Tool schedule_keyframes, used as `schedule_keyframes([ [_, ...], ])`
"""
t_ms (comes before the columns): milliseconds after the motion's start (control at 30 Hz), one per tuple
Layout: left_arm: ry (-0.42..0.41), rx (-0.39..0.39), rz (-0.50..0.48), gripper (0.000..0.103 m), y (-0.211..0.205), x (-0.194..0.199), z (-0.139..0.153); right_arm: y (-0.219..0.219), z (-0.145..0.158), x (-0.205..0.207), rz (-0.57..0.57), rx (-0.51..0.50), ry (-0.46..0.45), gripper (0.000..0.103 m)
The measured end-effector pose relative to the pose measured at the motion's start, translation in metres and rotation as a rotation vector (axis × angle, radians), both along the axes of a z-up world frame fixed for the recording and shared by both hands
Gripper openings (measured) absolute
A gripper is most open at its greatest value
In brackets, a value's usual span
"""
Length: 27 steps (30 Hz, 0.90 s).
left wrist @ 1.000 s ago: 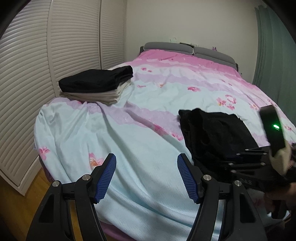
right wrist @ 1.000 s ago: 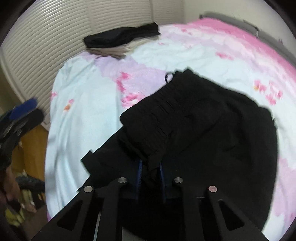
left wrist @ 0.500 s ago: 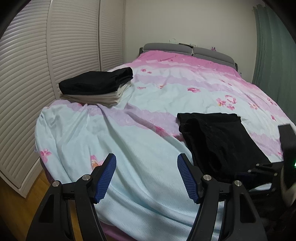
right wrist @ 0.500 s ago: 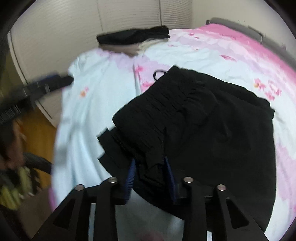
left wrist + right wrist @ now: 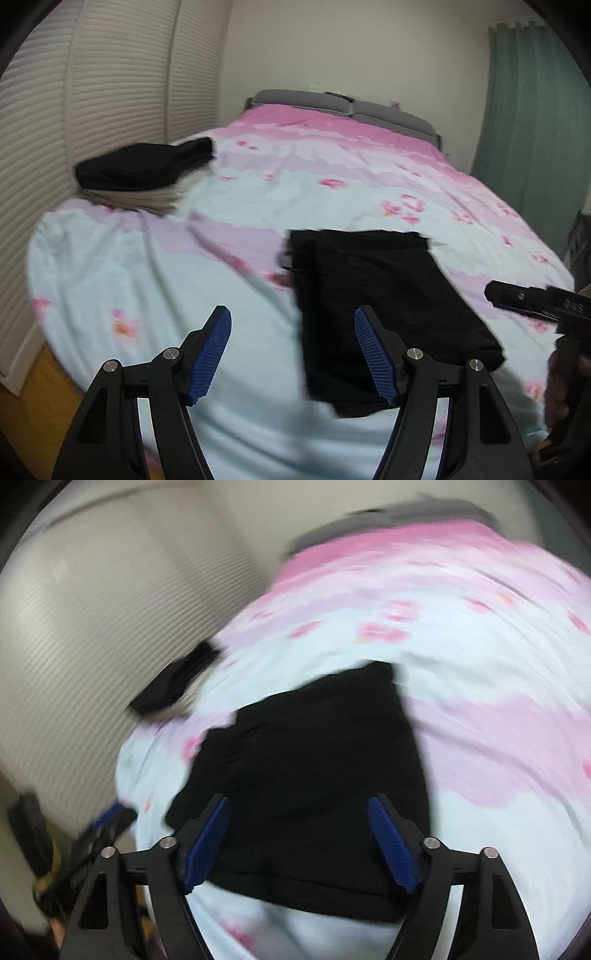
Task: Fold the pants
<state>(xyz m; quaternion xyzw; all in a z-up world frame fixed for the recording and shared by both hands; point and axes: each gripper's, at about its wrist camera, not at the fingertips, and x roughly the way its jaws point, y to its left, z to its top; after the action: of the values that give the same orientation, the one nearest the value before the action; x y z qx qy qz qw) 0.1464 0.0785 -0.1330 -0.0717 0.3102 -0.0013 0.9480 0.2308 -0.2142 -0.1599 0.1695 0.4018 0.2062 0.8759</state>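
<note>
The black pants (image 5: 384,306) lie folded in a rectangle on the bed's near right part; they also show in the right wrist view (image 5: 314,775). My left gripper (image 5: 293,354) is open and empty, above the near edge of the bed, with its right finger over the pants' near left corner. My right gripper (image 5: 299,842) is open and empty, just above the pants' near edge. The right gripper also shows at the right edge of the left wrist view (image 5: 535,304).
The bed (image 5: 166,280) has a pink and pale blue flowered cover. A stack of folded clothes (image 5: 144,177), black on top of beige, sits at its far left corner. Slatted wardrobe doors (image 5: 55,110) stand at the left, and a green curtain (image 5: 528,129) at the right.
My right gripper has opened and let go of the pants, then drawn back. The pants now lie flat on the bed. The left gripper has shifted right, towards the pants.
</note>
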Motion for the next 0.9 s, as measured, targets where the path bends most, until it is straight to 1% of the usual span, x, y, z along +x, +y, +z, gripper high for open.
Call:
schedule_keyframes([
  [33,0.012,-0.012,-0.014,0.069,-0.008,0.002,-0.004,-0.007,-0.005,0.001,-0.027,0.016,0.022,0.079],
  [67,0.018,-0.022,-0.023,0.069,-0.011,0.002,-0.007,-0.02,-0.016,0.0,-0.076,0.048,0.068,0.079],
  [133,0.037,-0.032,-0.038,0.069,-0.022,0.002,-0.014,-0.033,-0.032,-0.002,-0.128,0.108,0.128,0.079],
  [167,0.043,-0.031,-0.04,0.069,-0.025,0.001,-0.017,-0.039,-0.038,-0.003,-0.141,0.128,0.148,0.079],
  [233,0.058,-0.027,-0.042,0.069,-0.031,-0.001,-0.022,-0.049,-0.055,-0.006,-0.163,0.201,0.204,0.079],
  [300,0.069,-0.018,-0.042,0.069,-0.034,-0.002,-0.025,-0.059,-0.064,-0.008,-0.162,0.254,0.228,0.079],
  [333,0.071,-0.013,-0.04,0.069,-0.036,-0.002,-0.026,-0.061,-0.065,-0.01,-0.161,0.263,0.228,0.079],
  [433,0.072,-0.008,-0.024,0.069,-0.036,-0.001,-0.027,-0.058,-0.068,-0.003,-0.123,0.327,0.231,0.079],
  [467,0.072,-0.008,-0.02,0.069,-0.036,-0.001,-0.027,-0.057,-0.068,0.001,-0.117,0.333,0.236,0.079],
  [533,0.075,-0.011,-0.012,0.069,-0.036,0.0,-0.028,-0.049,-0.073,0.01,-0.088,0.355,0.258,0.079],
  [700,0.093,-0.007,-0.006,0.069,-0.038,0.001,-0.033,-0.043,-0.097,0.032,-0.049,0.437,0.332,0.08],
  [767,0.096,-0.006,-0.006,0.069,-0.039,0.001,-0.034,-0.039,-0.102,0.039,-0.046,0.444,0.352,0.079],
  [833,0.096,-0.001,-0.007,0.069,-0.04,0.001,-0.033,-0.041,-0.101,0.04,-0.075,0.417,0.391,0.069],
  [867,0.095,0.004,-0.007,0.069,-0.04,0.0,-0.032,-0.044,-0.1,0.04,-0.089,0.408,0.4,0.06],
  [900,0.093,0.011,-0.007,0.069,-0.039,0.0,-0.031,-0.049,-0.1,0.036,-0.099,0.41,0.393,0.06],
])
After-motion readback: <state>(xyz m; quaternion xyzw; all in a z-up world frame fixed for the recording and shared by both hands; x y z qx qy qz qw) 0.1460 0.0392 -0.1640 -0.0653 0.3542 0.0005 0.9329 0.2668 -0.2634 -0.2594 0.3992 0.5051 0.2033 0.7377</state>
